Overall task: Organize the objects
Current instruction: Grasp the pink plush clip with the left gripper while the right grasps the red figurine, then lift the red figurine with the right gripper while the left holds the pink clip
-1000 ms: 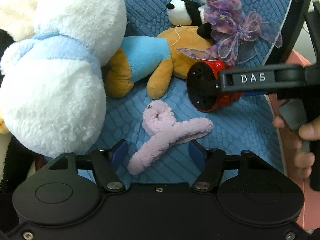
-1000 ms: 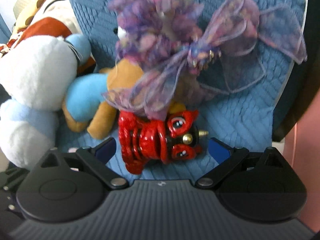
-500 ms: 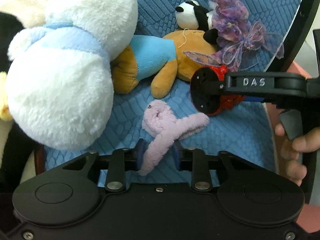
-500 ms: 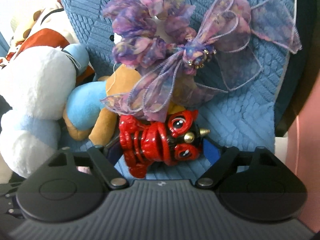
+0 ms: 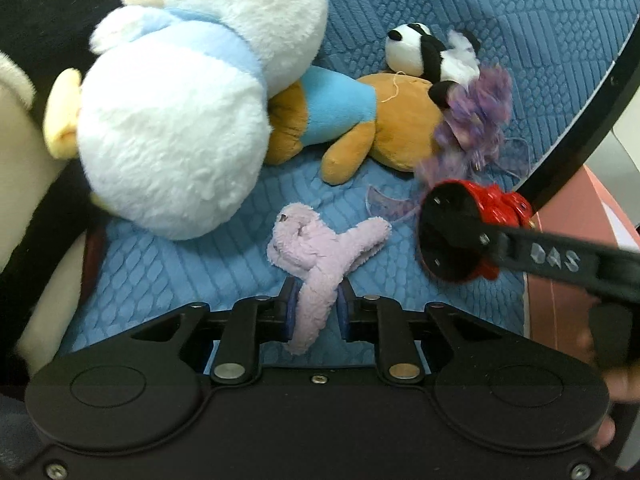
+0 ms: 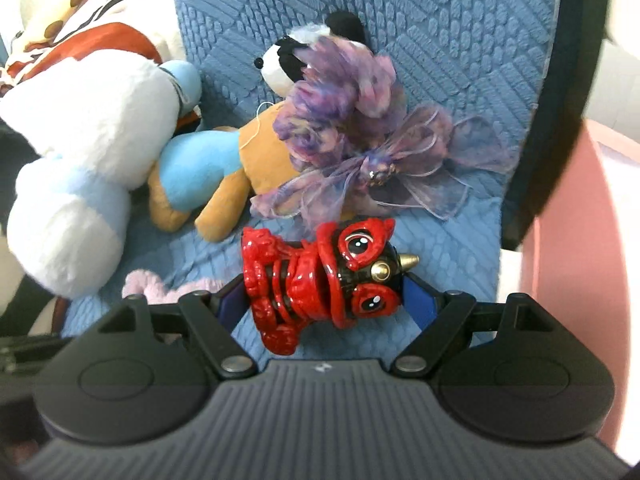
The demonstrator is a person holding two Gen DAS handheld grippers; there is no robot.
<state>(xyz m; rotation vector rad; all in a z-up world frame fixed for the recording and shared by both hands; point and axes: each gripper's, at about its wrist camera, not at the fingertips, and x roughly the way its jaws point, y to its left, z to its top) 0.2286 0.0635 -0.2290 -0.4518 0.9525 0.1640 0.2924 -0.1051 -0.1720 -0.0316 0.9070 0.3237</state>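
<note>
A fuzzy pink hair claw [image 5: 316,256] lies on the blue quilted cushion [image 5: 168,264]; my left gripper [image 5: 316,308] is shut on its lower arm. A glossy red lion-head toy [image 6: 320,276] sits sideways between the blue pads of my right gripper [image 6: 324,304], which is shut on it and holds it a little above the cushion. In the left wrist view that toy [image 5: 464,232] shows its black underside at the right. A purple organza bow scrunchie [image 6: 360,152] rests just behind it.
A big white and light-blue plush [image 5: 180,120] fills the left. A tan bear in a blue shirt [image 5: 352,120] and a small panda [image 5: 428,52] lie behind. The cushion's black rim [image 5: 580,120] and a pink surface [image 6: 560,240] bound the right side.
My left gripper closed on the pink hair claw's arm. My right gripper closed on the red lion toy and lifted it off the cushion, away from the scrunchie.
</note>
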